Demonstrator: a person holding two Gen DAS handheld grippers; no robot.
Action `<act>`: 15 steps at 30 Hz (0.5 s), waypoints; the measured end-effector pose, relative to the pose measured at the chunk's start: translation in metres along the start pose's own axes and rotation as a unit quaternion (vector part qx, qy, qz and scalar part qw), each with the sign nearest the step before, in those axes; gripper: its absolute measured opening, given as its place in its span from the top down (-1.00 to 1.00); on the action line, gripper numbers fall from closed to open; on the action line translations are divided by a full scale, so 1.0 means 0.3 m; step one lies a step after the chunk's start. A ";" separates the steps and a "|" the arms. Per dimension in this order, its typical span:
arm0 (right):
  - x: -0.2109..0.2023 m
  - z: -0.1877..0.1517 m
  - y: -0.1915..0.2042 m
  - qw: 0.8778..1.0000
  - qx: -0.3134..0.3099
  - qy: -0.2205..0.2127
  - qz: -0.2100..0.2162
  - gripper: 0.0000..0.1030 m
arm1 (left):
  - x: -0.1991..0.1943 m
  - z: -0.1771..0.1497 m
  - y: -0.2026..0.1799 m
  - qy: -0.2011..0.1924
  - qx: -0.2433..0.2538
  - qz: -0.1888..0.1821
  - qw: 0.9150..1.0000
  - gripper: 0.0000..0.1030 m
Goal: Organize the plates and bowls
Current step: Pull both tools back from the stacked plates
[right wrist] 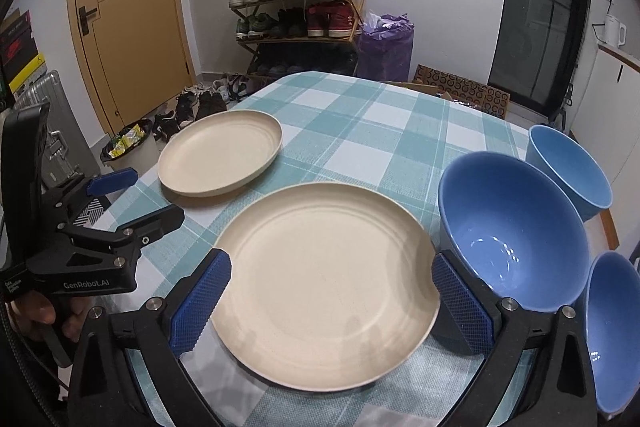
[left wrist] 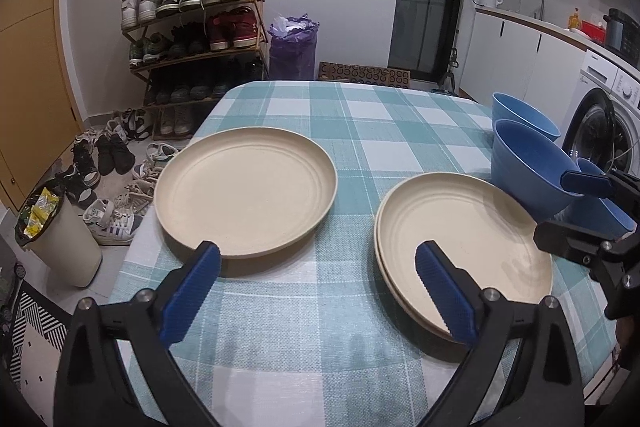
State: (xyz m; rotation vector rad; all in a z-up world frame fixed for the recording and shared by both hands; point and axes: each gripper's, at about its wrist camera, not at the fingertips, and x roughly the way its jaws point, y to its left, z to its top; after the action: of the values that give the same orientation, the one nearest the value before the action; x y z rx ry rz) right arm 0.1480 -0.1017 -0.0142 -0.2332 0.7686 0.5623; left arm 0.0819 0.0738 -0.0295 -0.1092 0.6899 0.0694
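On your bench (right wrist: 360, 131), the single plate (right wrist: 220, 151) lies left of the stacked plates (right wrist: 324, 283); three bowls (right wrist: 516, 235) stand right.

We read "GenRobot.AI" in white on the black body of the left claw (right wrist: 120, 203); smaller print beside it stays illegible to us

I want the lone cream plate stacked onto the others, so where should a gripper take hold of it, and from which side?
Grip the lone plate by its raised rim at the near edge, probably with the open left gripper, which is closer. It lies flat on the tablecloth, too wide to span, so one finger should go inside the rim and one under its outer lip.
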 end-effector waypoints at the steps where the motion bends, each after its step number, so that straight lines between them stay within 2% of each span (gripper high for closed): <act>1: 0.002 0.010 0.000 1.000 0.002 -0.001 0.001 -0.99 | -0.003 0.002 0.006 -0.001 -0.002 0.003 1.000 -0.92; 15: 0.013 0.152 0.026 1.000 0.013 -0.023 0.011 -0.99 | -0.016 0.048 0.094 -0.017 -0.037 0.035 0.999 -0.92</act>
State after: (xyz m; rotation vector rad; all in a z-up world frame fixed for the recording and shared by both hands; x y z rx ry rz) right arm 0.1730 -0.0756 0.0152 -0.1874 0.7340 0.5773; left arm 0.0845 0.1034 -0.0174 -0.1546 0.6571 0.1630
